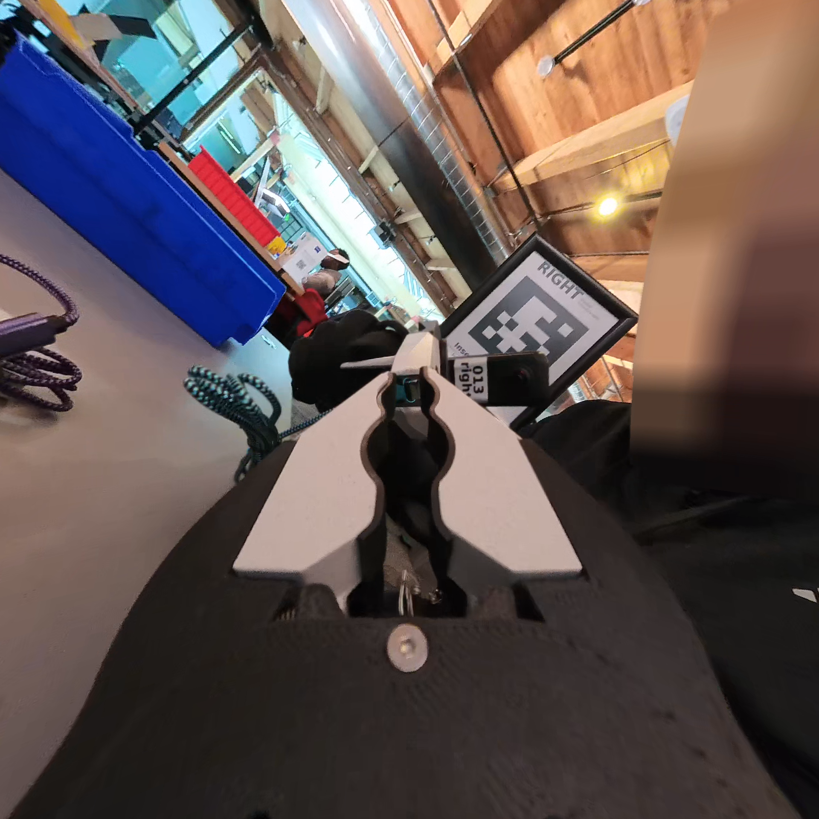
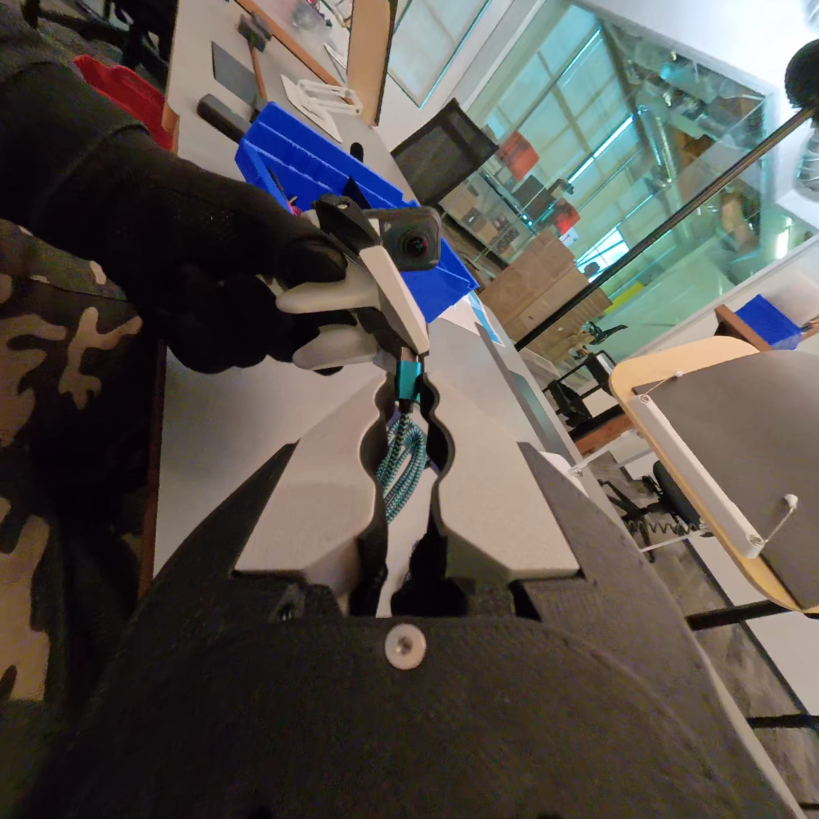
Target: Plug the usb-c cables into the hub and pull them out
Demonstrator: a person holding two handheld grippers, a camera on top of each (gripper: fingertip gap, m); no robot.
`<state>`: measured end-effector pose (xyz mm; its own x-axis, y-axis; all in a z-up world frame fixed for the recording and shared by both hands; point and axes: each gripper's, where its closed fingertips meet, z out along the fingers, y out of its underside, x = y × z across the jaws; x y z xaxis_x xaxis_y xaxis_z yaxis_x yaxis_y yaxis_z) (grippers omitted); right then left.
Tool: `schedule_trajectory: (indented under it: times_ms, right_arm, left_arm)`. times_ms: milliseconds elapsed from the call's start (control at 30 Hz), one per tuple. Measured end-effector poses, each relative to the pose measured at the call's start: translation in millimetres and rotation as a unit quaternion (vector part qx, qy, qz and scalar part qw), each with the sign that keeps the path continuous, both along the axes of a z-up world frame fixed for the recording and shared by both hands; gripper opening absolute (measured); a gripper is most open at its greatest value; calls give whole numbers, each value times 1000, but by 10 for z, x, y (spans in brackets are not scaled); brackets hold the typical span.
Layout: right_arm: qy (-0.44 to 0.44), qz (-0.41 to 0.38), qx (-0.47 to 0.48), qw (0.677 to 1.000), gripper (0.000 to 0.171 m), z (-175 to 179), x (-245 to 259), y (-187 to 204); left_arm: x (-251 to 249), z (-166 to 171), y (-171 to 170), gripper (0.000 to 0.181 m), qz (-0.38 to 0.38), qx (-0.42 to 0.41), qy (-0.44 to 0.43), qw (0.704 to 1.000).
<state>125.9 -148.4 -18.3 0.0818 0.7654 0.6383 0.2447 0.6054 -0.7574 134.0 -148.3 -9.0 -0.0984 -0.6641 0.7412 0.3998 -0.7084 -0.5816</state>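
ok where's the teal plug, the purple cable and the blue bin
teal plug (image 2: 407,383), right wrist view, on its metal shell between the gripper tips
purple cable (image 1: 42,376), left wrist view, on the braided coil
blue bin (image 1: 133,212), left wrist view, on its side wall

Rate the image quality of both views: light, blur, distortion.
Left wrist view: strong wide-angle bending and tilt; a ceiling lamp flares; a mosaic patch covers the right edge; the left gripper is sharp. Right wrist view: tilted too; bright windows behind; the teal plug at the right gripper is crisp; far edges smear.
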Motion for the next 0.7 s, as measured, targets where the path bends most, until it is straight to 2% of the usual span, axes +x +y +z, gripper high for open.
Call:
schedule_trajectory:
  times_ms: [100,233,567,700]
  right_arm:
    - [-4,1,2,1000,6,-16,-2,17]
    - [-6,-5,9,1000,6,-17,9,52]
    - [-29,-18,57,998,7,-98,-43,58]
    - [12,-2,48,999,8,20,-59,5]
  left_arm:
    - [-4,-29,6,8,2,-3,15,1000]
    - [15,-108,8,17,15,-2,76,997]
    - [42,-175,33,6,24,-10,119,993]
    - [16,-79,7,3,6,-24,54,998]
